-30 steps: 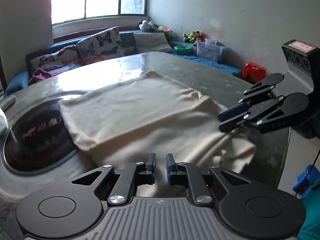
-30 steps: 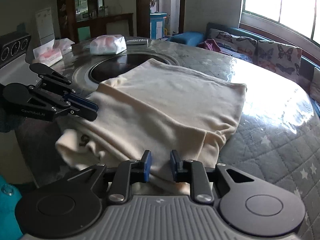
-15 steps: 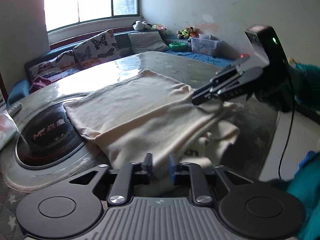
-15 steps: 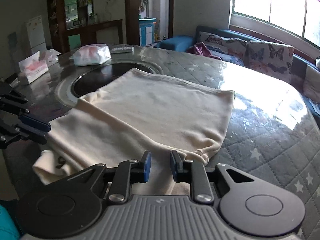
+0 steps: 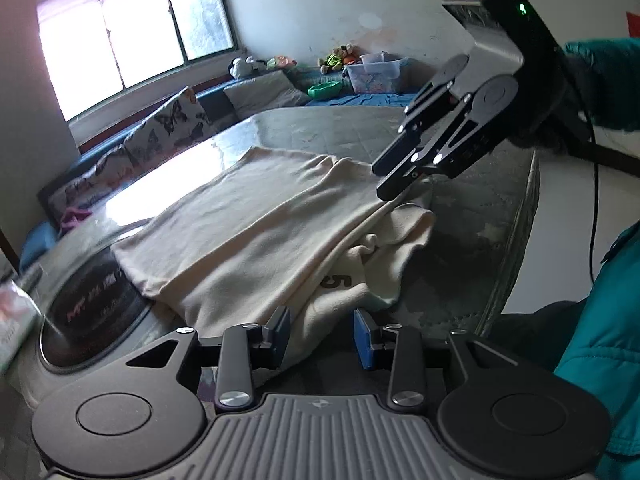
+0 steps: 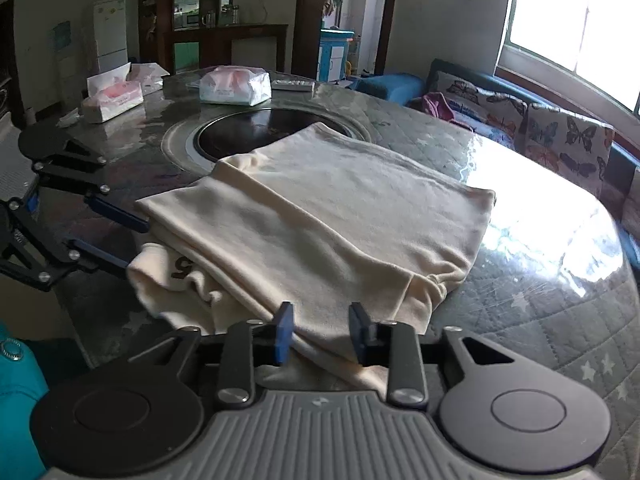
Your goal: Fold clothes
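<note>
Left gripper [image 5: 322, 334] jaws partly apart and opening, near hem of the cream shirt [image 5: 256, 236] between the pads, not pinched. Right gripper [image 6: 320, 334] likewise: opening, cloth in the gap, unclamped. Shirt lies folded on the table [image 6: 532, 296], far edge over the dark inset [image 6: 256, 130].

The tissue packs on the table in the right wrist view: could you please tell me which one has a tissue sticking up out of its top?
The left tissue pack, near the table's edge; the wider tissue pack to its right looks closed.

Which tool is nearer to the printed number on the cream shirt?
Left. The left tool sits just before the number, jaws opening, shirt between them. The right tool is further along that edge.
</note>
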Available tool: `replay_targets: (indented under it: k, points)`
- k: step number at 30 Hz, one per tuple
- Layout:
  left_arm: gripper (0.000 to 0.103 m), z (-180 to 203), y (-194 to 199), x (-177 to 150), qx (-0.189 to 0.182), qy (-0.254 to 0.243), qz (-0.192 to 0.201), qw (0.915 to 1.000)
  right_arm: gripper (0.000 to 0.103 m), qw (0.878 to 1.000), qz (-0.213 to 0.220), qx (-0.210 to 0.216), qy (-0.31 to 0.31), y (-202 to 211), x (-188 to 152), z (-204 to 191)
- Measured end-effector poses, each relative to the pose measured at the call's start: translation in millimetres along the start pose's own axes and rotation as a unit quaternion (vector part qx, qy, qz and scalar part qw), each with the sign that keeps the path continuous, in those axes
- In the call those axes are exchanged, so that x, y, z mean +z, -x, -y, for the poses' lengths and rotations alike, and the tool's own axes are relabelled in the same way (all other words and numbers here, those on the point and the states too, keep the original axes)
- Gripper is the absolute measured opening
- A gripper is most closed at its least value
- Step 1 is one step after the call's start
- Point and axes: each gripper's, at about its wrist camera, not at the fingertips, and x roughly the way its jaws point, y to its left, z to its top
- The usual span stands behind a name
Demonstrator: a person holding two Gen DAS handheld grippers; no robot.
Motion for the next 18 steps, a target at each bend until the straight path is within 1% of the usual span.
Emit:
replay_targets:
  k: [1, 3, 4, 5, 6, 9, 11, 15, 16, 17, 18]
  points:
    - [0.036, 0, -1, 0, 0.0, -0.001, 0.001, 1.0, 0.031, 1.0, 0.0, 0.0, 0.004, 3, 0, -1]
    - [0.026, 1, -3, 0, 0.001, -0.001, 0.005, 1.0, 0.034, 1.0, -0.001, -0.002, 0.011, 8, -1, -3]
    - [0.019, 1, -2, 0, 0.002, 0.0, 0.006, 1.0, 0.037, 1.0, -0.001, -0.003, 0.014, 10, -2, -4]
    - [0.014, 0, -2, 1, 0.004, 0.004, 0.009, 0.9999, 0.039, 1.0, -0.002, -0.003, 0.018, 12, -3, -4]
    - [0.011, -1, -1, 2, 0.005, 0.009, 0.012, 0.9999, 0.039, 1.0, -0.003, -0.003, 0.023, 14, -4, -5]
    - [0.009, -10, 4, 8, 0.008, 0.033, 0.023, 0.9992, 0.043, 0.999, -0.007, 0.001, 0.041, 19, -8, -8]
    - [0.008, -19, 5, 14, 0.008, 0.054, 0.028, 0.9981, 0.048, 0.998, -0.011, 0.004, 0.059, 22, -11, -11]
    - [0.007, -41, 1, 24, 0.002, 0.106, 0.033, 0.9938, 0.054, 0.996, -0.009, 0.012, 0.085, 23, -15, -17]
    - [0.006, -45, 0, 26, 0.002, 0.115, 0.033, 0.9928, 0.058, 0.996, -0.005, 0.013, 0.089, 21, -15, -18]
    - [0.0, -49, -3, 27, 0.003, 0.124, 0.033, 0.9917, 0.059, 0.996, -0.001, 0.015, 0.093, 19, -15, -20]
    - [0.0, -53, -5, 29, 0.004, 0.134, 0.032, 0.9905, 0.059, 0.995, 0.003, 0.016, 0.097, 17, -15, -21]
